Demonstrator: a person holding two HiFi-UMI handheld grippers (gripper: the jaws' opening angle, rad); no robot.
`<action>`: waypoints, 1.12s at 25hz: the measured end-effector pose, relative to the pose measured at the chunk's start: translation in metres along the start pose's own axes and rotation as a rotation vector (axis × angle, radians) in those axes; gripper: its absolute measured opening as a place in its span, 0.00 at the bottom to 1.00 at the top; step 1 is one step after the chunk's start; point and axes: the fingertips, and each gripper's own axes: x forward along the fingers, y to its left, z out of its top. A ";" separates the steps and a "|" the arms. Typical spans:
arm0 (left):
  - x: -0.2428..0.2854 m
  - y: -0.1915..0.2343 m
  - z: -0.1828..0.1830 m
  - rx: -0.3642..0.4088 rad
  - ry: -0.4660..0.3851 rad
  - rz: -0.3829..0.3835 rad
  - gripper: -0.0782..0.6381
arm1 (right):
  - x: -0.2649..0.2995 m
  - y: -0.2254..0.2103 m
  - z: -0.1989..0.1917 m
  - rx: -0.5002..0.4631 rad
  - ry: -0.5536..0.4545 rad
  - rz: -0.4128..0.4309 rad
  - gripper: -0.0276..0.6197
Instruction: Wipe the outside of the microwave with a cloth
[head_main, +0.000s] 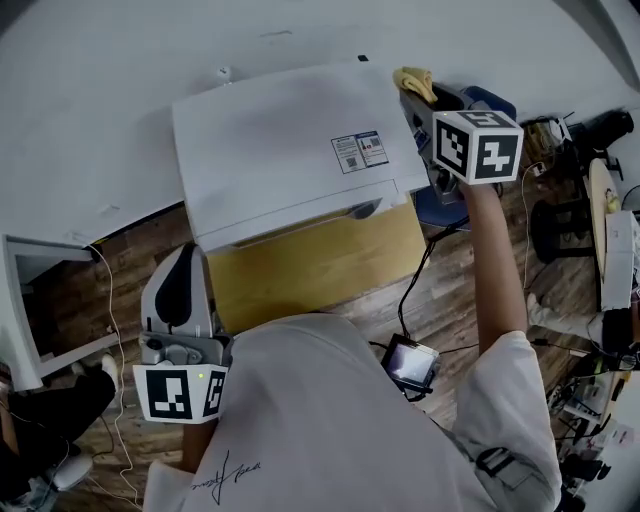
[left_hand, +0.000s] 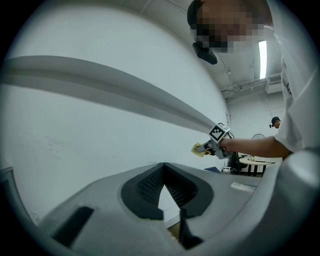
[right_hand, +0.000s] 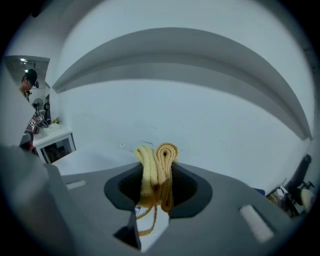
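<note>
The cloth (head_main: 414, 80), yellow and bunched into folds, is clamped between the jaws of the right hand-held gripper (head_main: 424, 100), at the far right corner of the microwave (head_main: 290, 150); whether it presses on the casing or sits just off it cannot be told from the head view. In the right gripper view the cloth (right_hand: 157, 162) stands up in two rolled folds between the dark pads of the right hand-held gripper (right_hand: 159, 176), with loose threads hanging below, and a plain white wall (right_hand: 200, 115) lies beyond. The microwave is a white box with a printed label (head_main: 358, 152) on its top near the right edge, and it sits on a yellow-brown worktop (head_main: 310, 265) against the wall. The person's right arm is stretched out along the microwave's right side. The left hand-held gripper (head_main: 182, 262) is held low and well apart from the cloth, at the microwave's near left corner, close to the person's body; in its own view the left hand-held gripper (left_hand: 162, 169) has its jaws together at the tips, with nothing between them. That view also shows the right hand-held gripper (left_hand: 216, 144) far off with the cloth (left_hand: 198, 149) at its tip. On the wooden floor (head_main: 450, 300), a small screen (head_main: 410, 362) with a cable lies to the right of the worktop
</note>
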 end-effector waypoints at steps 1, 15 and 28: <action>0.000 0.002 -0.001 -0.002 0.003 0.002 0.10 | 0.011 -0.004 -0.001 0.000 0.022 0.000 0.24; 0.008 0.022 -0.016 -0.033 0.052 0.029 0.10 | 0.133 -0.054 -0.019 -0.053 0.210 -0.082 0.24; 0.022 0.023 -0.029 -0.052 0.084 0.011 0.10 | 0.160 -0.064 -0.037 -0.096 0.295 -0.181 0.23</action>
